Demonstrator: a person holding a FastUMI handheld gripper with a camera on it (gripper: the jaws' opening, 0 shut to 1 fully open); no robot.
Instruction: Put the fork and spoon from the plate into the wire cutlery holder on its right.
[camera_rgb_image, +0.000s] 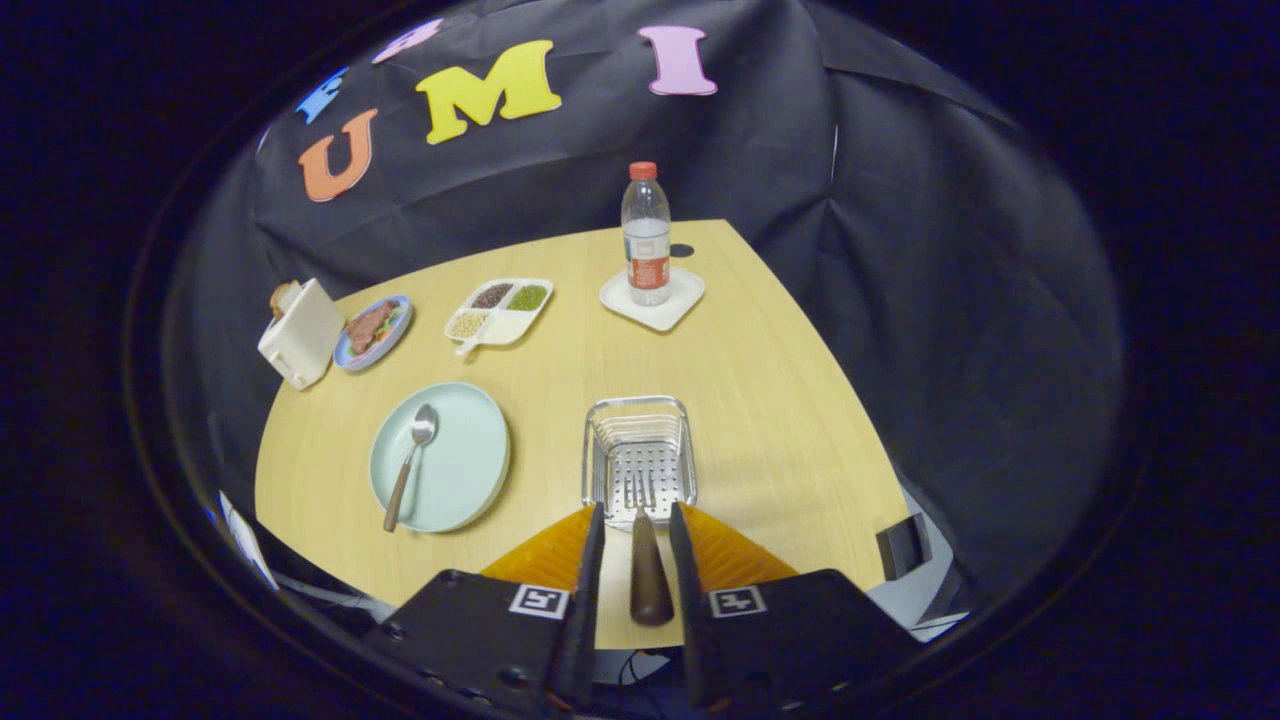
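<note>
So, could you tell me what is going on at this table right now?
A handheld gripper has its fingers closed on the brown wooden handle of a metal fork, tines pointing ahead over the near edge of the wire cutlery holder on the light wooden table. The fork is not yet in. The brown-handled metal spoon lies on the pale green round plate to the holder's left.

Light wooden table (760, 400) stands against black cloth wall (900, 250).
</note>
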